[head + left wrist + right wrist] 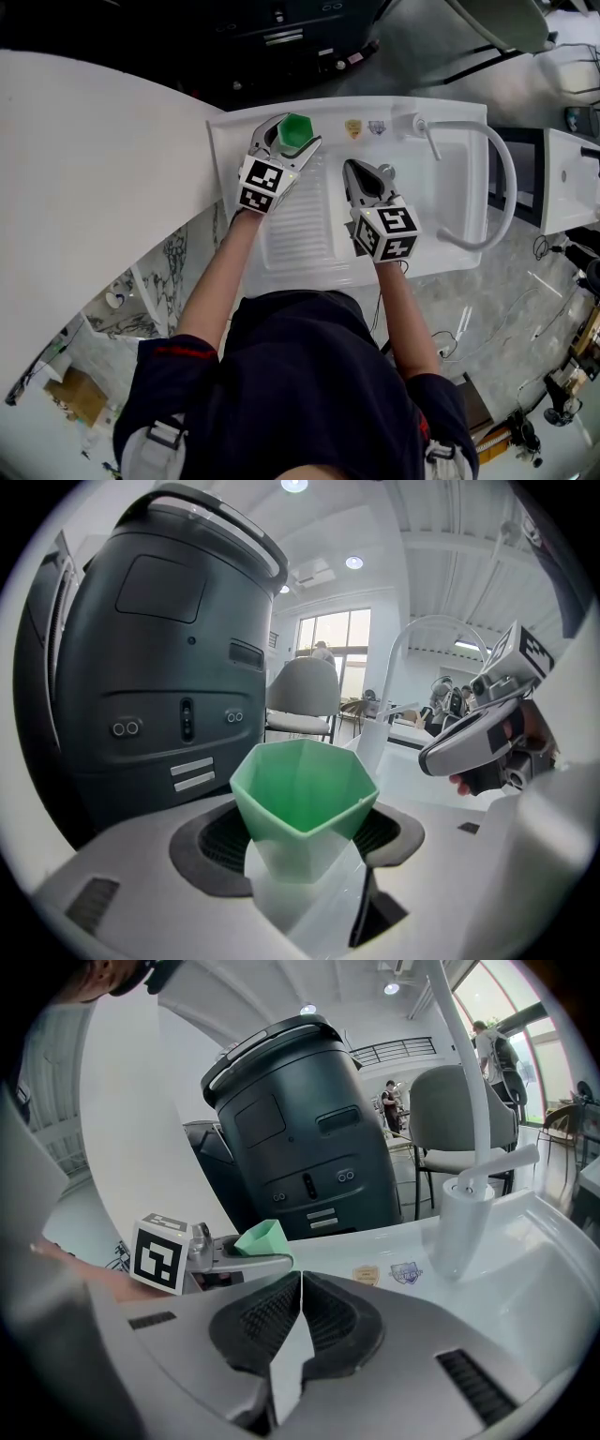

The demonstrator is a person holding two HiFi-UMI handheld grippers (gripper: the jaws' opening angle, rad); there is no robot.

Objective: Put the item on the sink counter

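Note:
A green faceted cup (296, 129) (302, 799) sits upright between the pads of my left gripper (293, 136) (302, 834), which is shut on it over the back left corner of the white sink counter (309, 230). The same cup (261, 1237) and the left gripper (239, 1258) show at the left of the right gripper view. Whether the cup's base touches the counter is hidden. My right gripper (367, 174) (301, 1279) hovers over the counter beside the basin, its pads pressed together with nothing between them.
The basin (450, 178) lies to the right, with a tall curved white faucet (502, 178) (469, 1194) over it. Two small stickers (364, 127) mark the counter's back edge. A large dark bin-like machine (159, 667) (300, 1138) stands behind the sink. A white curved tabletop (94, 178) is at the left.

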